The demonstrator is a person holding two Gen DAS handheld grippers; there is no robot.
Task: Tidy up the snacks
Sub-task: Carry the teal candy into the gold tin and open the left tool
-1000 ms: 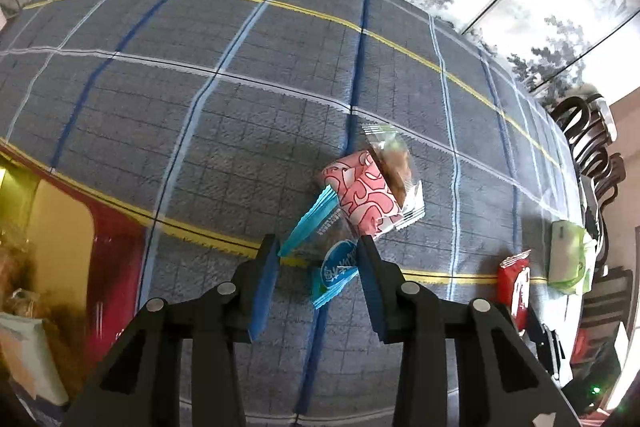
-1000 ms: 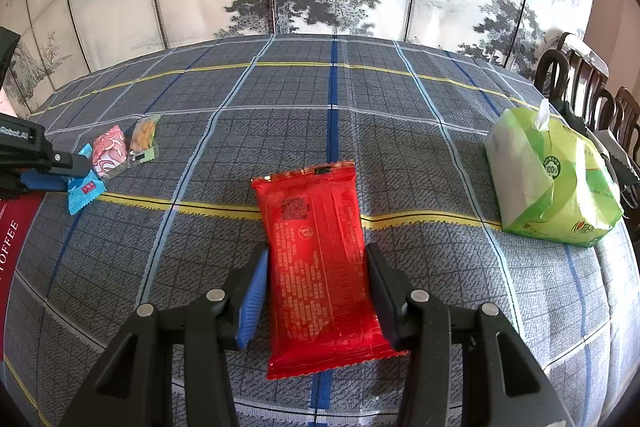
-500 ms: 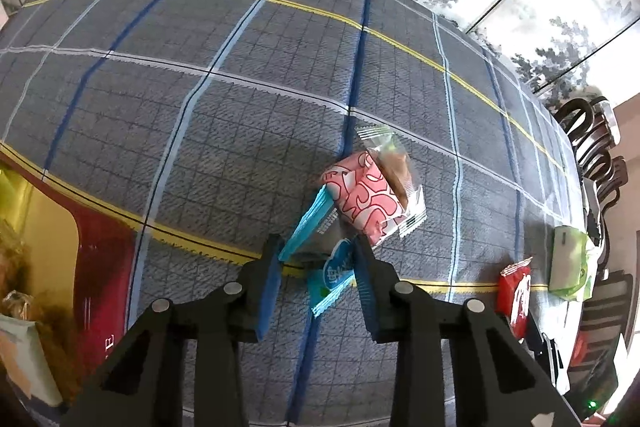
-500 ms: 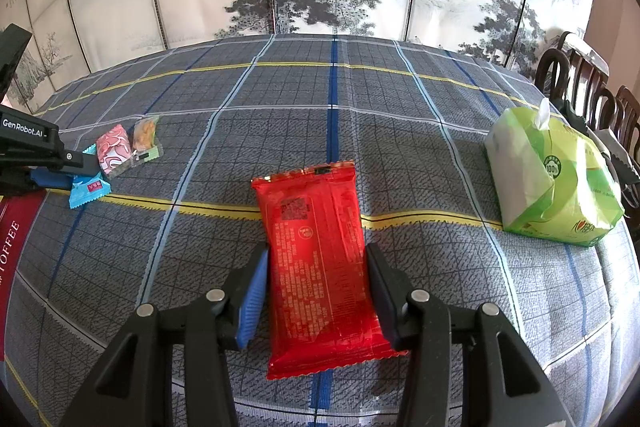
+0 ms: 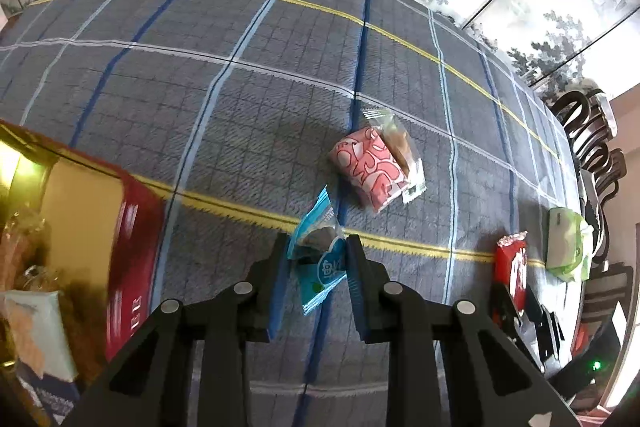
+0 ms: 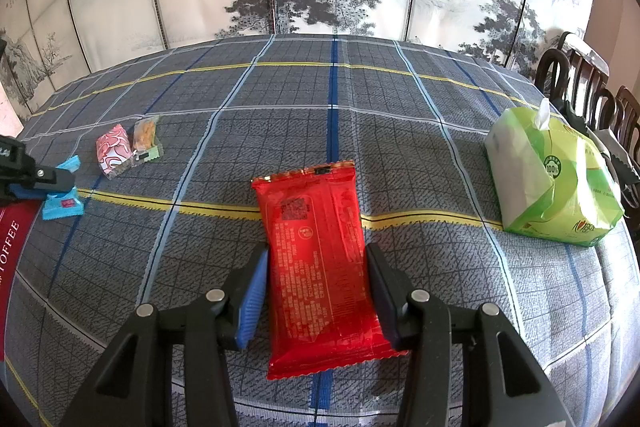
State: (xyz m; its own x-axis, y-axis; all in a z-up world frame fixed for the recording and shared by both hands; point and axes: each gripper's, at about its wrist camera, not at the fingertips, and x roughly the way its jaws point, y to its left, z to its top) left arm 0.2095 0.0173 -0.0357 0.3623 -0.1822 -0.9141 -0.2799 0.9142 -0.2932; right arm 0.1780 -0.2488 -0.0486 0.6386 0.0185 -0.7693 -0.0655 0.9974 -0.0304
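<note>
Left wrist view: the left gripper [image 5: 316, 259] pinches the blue snack packet [image 5: 320, 259] on the plaid tablecloth [image 5: 240, 107]; right wrist view: the right gripper [image 6: 316, 283] straddles the red snack packet [image 6: 320, 259], its pads flanking the sides; whether they press it I cannot tell.

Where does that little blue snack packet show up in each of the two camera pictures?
Left wrist view: blue snack packet, low centre, between the left gripper's fingers.
Right wrist view: far left, beside the pink packet.
Shared landmark: the tablecloth's yellow stripe.
</note>
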